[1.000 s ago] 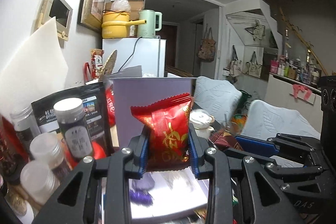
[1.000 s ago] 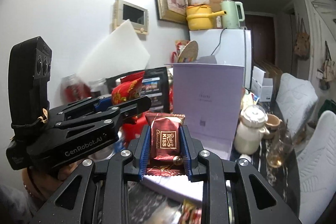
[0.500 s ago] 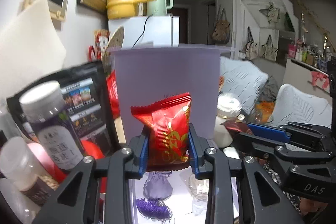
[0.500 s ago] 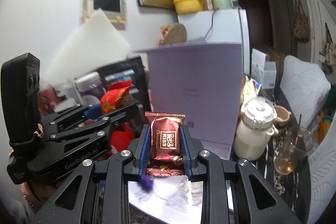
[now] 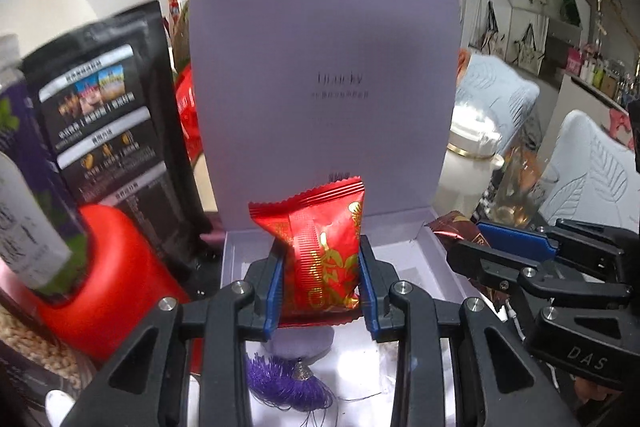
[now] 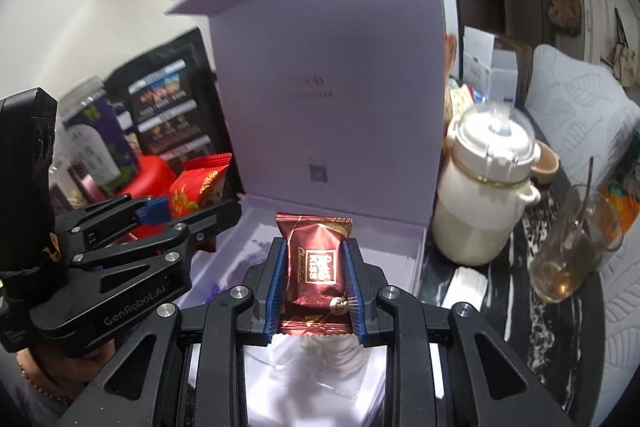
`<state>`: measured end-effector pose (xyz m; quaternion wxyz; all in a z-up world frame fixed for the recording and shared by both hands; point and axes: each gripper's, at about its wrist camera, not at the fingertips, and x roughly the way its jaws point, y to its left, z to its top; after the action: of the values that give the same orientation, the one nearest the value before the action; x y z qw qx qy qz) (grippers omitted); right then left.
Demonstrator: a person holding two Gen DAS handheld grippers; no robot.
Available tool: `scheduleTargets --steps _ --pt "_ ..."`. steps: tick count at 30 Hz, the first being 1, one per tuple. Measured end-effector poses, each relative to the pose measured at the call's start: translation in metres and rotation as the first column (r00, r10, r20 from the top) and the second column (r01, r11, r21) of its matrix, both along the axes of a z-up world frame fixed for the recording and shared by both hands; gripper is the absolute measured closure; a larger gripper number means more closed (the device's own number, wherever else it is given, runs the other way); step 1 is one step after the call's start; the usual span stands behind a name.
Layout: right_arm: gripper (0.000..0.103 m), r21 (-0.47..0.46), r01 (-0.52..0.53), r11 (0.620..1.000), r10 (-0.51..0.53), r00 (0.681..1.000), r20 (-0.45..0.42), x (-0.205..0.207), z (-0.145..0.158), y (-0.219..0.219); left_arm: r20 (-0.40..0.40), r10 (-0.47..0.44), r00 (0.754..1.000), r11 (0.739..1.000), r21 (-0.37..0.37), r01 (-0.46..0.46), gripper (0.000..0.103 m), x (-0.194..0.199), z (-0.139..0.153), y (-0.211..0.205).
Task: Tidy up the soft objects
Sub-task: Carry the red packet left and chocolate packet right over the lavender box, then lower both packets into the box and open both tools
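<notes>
My left gripper [image 5: 320,263] is shut on a red snack packet [image 5: 320,247] with gold print, held upright over the open lilac gift box [image 5: 424,247]. My right gripper [image 6: 315,269] is shut on a dark red chocolate packet [image 6: 316,259] above the same lilac gift box [image 6: 408,239]. The box lid [image 5: 324,79] stands upright behind. Inside the box lie a purple tassel [image 5: 288,383] with a lilac pouch and a clear plastic bag [image 6: 320,379]. The right gripper [image 5: 516,259] shows at the right edge of the left wrist view; the left gripper [image 6: 188,215] with its red snack packet [image 6: 198,187] shows at the left of the right wrist view.
A black snack pouch [image 5: 104,115], a red container [image 5: 120,279] and a labelled jar [image 5: 24,187] crowd the box's left side. A white lidded pot [image 6: 484,187], a glass cup with a spoon [image 6: 568,259] and a small bowl [image 6: 546,159] stand to its right on a dark marbled table.
Both grippers have come forward and down towards the box with their packets still gripped. The box and its lid now fill much more of both views.
</notes>
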<state>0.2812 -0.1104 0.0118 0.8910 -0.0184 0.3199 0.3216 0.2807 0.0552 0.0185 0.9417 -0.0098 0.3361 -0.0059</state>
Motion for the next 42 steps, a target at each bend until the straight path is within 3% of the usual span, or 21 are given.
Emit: scheduleTargets --steps 5,17,23,26,32,34,36,42 --pt "0.076 -0.043 0.007 0.999 -0.008 1.000 -0.025 0.011 -0.017 0.007 -0.047 0.018 0.999 0.999 0.045 -0.016 0.071 0.010 -0.016 -0.003" --pt "0.075 -0.087 0.032 0.996 -0.043 0.992 -0.121 0.035 -0.050 0.014 -0.195 0.032 0.980 0.999 0.032 -0.026 0.071 0.031 -0.056 0.001" --pt "0.075 -0.139 0.045 0.989 -0.061 0.992 -0.114 0.039 -0.060 0.013 -0.230 0.021 0.973 0.999 0.029 -0.015 0.071 0.038 -0.070 0.002" --pt "0.073 -0.135 0.042 0.990 -0.061 0.988 -0.140 0.040 -0.065 0.012 -0.230 0.023 0.973 0.999 0.027 -0.017 0.071 0.039 -0.071 0.001" --pt "0.072 -0.140 0.049 0.989 -0.069 0.987 -0.142 0.039 -0.059 0.010 -0.159 0.061 0.985 0.995 0.081 -0.049 0.071 0.032 -0.050 -0.004" --pt "0.067 -0.135 0.054 0.989 -0.072 0.988 -0.135 0.037 -0.054 0.007 -0.139 0.071 0.988 0.995 0.082 -0.060 0.071 0.030 -0.043 -0.004" --pt "0.044 -0.114 0.065 0.991 -0.080 0.989 -0.125 0.033 -0.047 0.003 -0.118 0.076 0.990 0.994 0.082 -0.067 0.071 0.025 -0.035 -0.005" --pt "0.042 -0.101 0.102 0.990 -0.109 0.992 -0.066 0.015 -0.024 -0.008 -0.117 0.126 0.985 0.991 0.064 -0.119 0.071 0.022 -0.026 -0.001"
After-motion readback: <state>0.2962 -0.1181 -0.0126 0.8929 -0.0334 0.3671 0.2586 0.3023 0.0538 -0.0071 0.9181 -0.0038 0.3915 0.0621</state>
